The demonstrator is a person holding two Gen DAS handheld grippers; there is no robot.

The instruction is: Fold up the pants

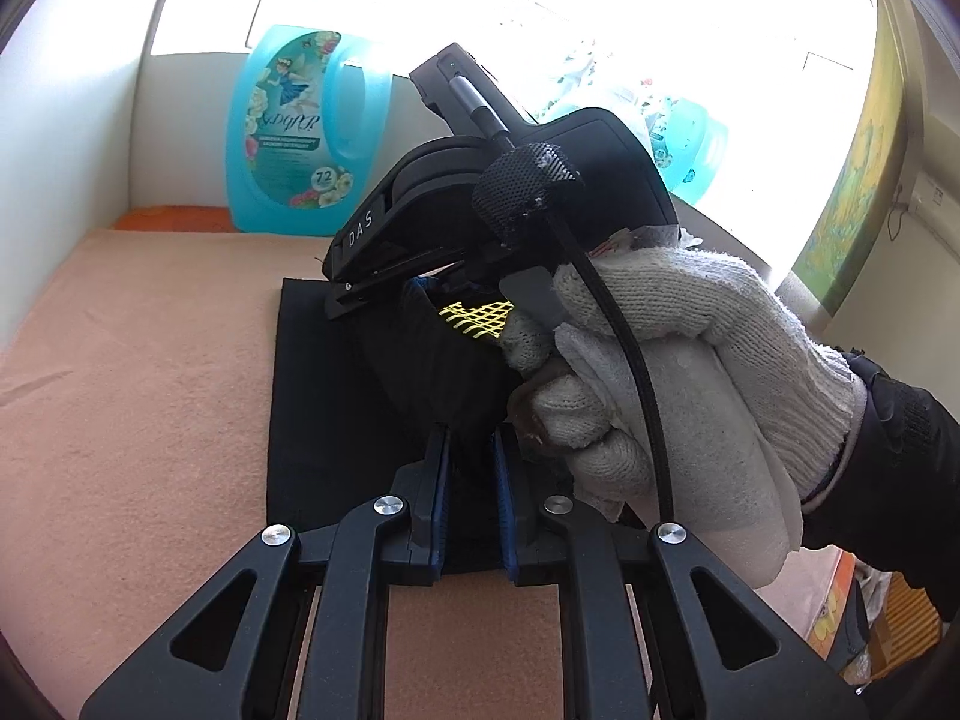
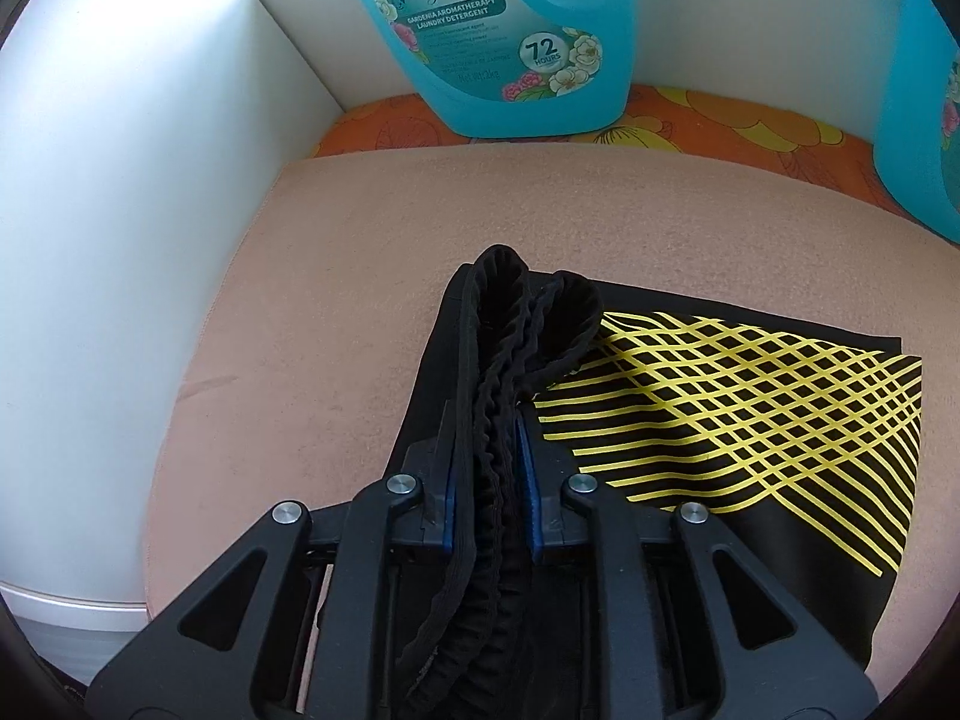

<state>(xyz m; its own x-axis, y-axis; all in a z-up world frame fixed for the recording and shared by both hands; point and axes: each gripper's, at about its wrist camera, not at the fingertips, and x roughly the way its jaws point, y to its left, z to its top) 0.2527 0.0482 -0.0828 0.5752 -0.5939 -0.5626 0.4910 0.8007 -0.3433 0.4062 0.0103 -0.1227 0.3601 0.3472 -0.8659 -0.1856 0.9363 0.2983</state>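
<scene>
left gripper (image 1: 470,501): closest thing in my left wrist view. Fingers nearly together with a fold of the black pants (image 1: 336,396) pinched between the blue pads, so I've got cloth there.
right gripper (image 2: 487,480): jaws a bit wider, and the bunched elastic waistband (image 2: 516,324) runs right between the pads. Can't really tell if the pads still press on it or it's just lying in the gap.
gloved hand (image 1: 678,384): white knit glove, dark sleeve, wrapped around the right gripper's handle just past my left fingers, above the pants.
pants: lying flat on the pink blanket (image 2: 336,312), already doubled over; the yellow grid print (image 2: 720,396) faces up, right of the waistband in the right wrist view.
pink blanket: spreads out on all sides of the pants.
orange floral cloth (image 2: 690,120): peeks out behind the blanket's far edge.
detergent jug (image 2: 492,36): blue, standing on that cloth beyond the pants, against the white wall.
second blue jug (image 2: 924,120): farther right of the pants, cut off by the frame edge.
</scene>
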